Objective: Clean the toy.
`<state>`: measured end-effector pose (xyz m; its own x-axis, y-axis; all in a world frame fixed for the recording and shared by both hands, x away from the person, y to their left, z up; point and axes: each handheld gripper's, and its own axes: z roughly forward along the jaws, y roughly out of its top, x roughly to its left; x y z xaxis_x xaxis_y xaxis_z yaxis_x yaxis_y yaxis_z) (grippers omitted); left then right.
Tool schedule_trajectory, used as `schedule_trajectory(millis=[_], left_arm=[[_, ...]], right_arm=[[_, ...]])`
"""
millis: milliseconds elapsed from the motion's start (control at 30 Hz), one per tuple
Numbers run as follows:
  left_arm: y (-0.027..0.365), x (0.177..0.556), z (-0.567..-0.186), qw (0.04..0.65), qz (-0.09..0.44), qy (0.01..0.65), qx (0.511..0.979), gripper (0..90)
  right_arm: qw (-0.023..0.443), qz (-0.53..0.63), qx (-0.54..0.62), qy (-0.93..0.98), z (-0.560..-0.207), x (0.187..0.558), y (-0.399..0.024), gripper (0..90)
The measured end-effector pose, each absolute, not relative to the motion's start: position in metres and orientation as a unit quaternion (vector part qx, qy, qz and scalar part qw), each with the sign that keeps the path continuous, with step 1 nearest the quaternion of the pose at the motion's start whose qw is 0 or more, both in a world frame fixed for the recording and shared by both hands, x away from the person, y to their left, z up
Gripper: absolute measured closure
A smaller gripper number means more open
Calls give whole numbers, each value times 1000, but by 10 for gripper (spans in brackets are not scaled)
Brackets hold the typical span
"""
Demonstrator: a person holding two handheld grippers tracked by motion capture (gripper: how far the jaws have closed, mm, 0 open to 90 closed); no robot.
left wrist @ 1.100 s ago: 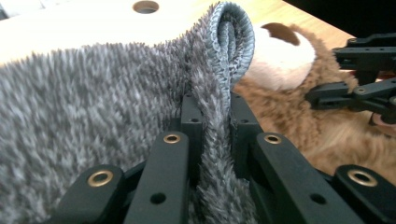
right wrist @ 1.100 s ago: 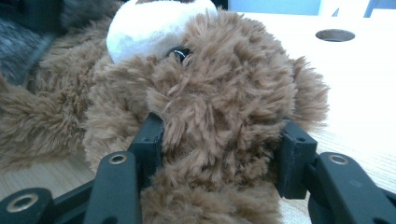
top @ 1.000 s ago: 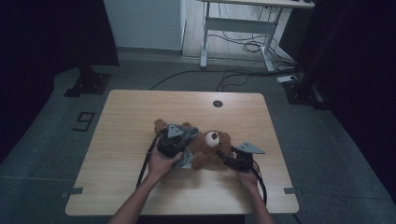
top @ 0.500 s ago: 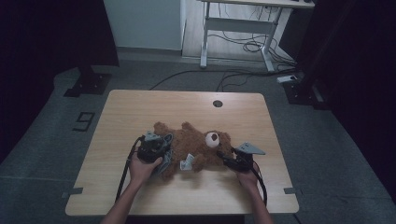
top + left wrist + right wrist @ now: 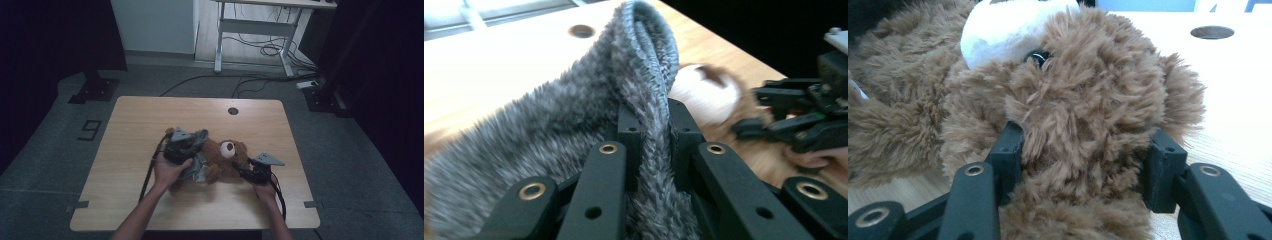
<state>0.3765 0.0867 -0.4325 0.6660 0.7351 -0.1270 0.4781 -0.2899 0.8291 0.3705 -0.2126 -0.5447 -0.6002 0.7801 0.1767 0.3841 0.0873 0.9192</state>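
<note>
While the right gripper (image 5: 1083,165) clamps the teddy bear (image 5: 225,159) by its head at lower centre of the right gripper view, its jaws sunk in brown plush, the toy stays pinned on the table (image 5: 150,120), likely so the garment can be worked against it. Left gripper (image 5: 656,140), mid-frame in its own view, is clenched on a fold of grey fleece garment (image 5: 574,130), lifted over the bear's body. Beyond, upper centre of the high view, a cable hole (image 5: 233,110) marks the tabletop.
</note>
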Motion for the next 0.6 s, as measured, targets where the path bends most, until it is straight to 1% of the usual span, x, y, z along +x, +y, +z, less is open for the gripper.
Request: schedule_trajectory(millis=[67, 167, 267, 367, 533, 567, 600], left_arm=[[63, 383, -434, 449, 135, 371, 802, 797], [35, 395, -442, 419, 138, 364, 820, 796], [26, 407, -456, 386, 139, 377, 830, 794], [36, 410, -460, 400, 128, 386, 821, 795], [66, 404, -452, 410, 151, 401, 805, 795], [83, 402, -450, 411, 157, 412, 798, 794], [83, 402, -450, 411, 157, 412, 798, 795]], right_arm=[[184, 539, 407, 714, -545, 370, -213, 465], [184, 538, 406, 716, -545, 370, -213, 465], [185, 537, 406, 716, -545, 370, -213, 465], [188, 536, 404, 717, -544, 369, -212, 465], [188, 535, 404, 718, -544, 369, -212, 466], [187, 534, 405, 718, -544, 368, -212, 466], [188, 534, 404, 719, -544, 368, -212, 466]])
